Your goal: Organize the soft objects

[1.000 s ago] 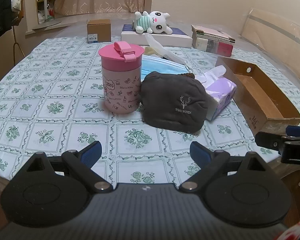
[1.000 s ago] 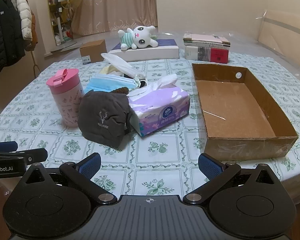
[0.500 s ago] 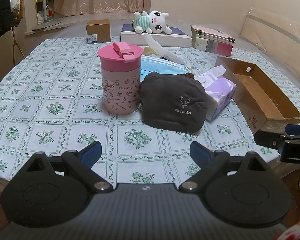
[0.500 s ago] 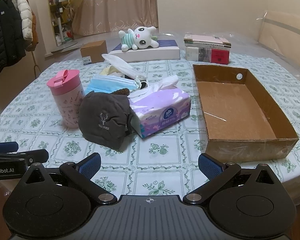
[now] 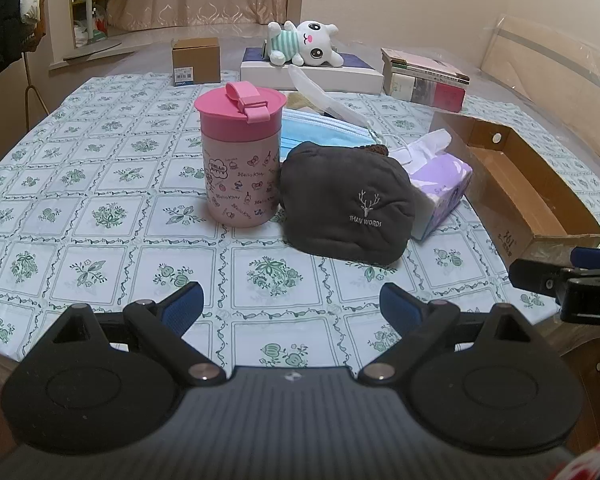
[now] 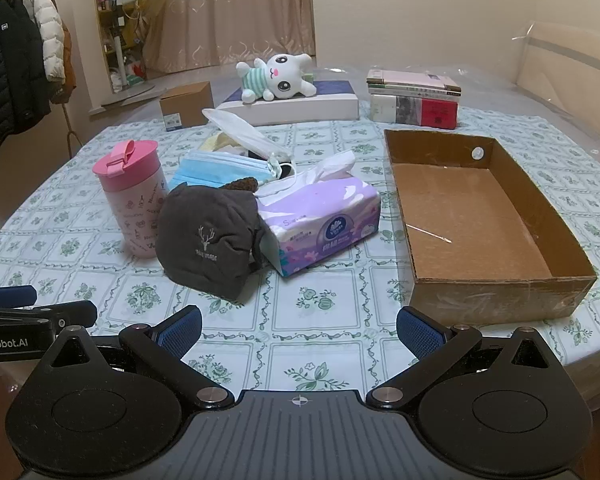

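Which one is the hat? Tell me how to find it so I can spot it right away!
Start at the big brown cardboard box on the flowery tablecloth. Beside its open side lies a purple tissue pack, and a pink cup stands further along. The hat sits squeezed between those two: a dark grey, soft, rounded lump, the only thing with a little white deer stitched on its front.

On the counter point(image 6: 320, 344), cup point(image 6: 134, 200) left of hat point(image 6: 208, 240), tissues point(image 6: 320, 228) right, box point(image 6: 488, 224) rightmost, masks point(image 6: 224, 168) behind.
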`<state>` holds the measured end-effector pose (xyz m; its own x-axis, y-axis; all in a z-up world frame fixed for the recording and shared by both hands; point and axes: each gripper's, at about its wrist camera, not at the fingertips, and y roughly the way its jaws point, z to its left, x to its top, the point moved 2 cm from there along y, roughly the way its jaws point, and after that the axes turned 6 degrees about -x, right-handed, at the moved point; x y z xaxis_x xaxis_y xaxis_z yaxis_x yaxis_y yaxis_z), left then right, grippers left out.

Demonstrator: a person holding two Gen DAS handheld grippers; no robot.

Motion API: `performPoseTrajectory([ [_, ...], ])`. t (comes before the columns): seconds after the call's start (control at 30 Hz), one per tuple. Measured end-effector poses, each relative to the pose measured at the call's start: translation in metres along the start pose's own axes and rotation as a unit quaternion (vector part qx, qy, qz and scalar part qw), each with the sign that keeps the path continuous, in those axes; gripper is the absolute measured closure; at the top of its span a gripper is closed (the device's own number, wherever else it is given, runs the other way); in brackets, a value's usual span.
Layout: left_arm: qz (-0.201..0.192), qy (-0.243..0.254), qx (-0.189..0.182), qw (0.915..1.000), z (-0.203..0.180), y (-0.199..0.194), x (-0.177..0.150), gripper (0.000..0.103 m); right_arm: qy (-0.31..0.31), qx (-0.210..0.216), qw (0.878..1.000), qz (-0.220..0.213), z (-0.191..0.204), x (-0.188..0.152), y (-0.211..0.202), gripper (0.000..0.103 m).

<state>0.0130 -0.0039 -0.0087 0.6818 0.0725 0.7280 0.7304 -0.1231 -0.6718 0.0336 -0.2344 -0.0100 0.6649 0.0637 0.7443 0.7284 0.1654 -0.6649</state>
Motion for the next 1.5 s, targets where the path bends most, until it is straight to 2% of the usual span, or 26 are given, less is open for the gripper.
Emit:
performPoseTrajectory([
  [0.5, -0.002, -0.001, -0.002, 1.0, 0.005, 0.002, -0.002, 0.009, -0.009, 0.002, 1.0, -0.005, 0.001, -0.003, 0.002, 0.0],
  [0.87, -0.009, 0.007, -0.002, 0.9999, 0.026, 0.01, 0.006, 0.009, -0.068, 0.024, 0.997, -0.033, 0.022, -0.003, 0.015, 0.0],
  [1.0, -0.005, -0.008, -0.009, 0.9999, 0.039, 0.016, 0.011, 0.009, -0.104, 0.031, 0.993, -0.043, 0.036, -0.002, 0.025, 0.0],
  [1.13, -0.001, -0.001, -0.004, 1.0, 0.05, 0.026, 0.014, 0.009, -0.133, 0.036, 0.989, -0.053, 0.048, 0.0, 0.037, 0.001],
  [1.37, -0.003, 0.053, -0.016, 0.9985, 0.06, 0.047, 0.018, 0.009, -0.2, 0.04, 0.976, -0.071, 0.072, 0.006, 0.066, 0.001],
  [1.5, -0.002, 0.067, -0.023, 0.9975, 0.066, 0.061, 0.021, 0.009, -0.241, 0.038, 0.966, -0.081, 0.084, 0.01, 0.084, 0.001],
])
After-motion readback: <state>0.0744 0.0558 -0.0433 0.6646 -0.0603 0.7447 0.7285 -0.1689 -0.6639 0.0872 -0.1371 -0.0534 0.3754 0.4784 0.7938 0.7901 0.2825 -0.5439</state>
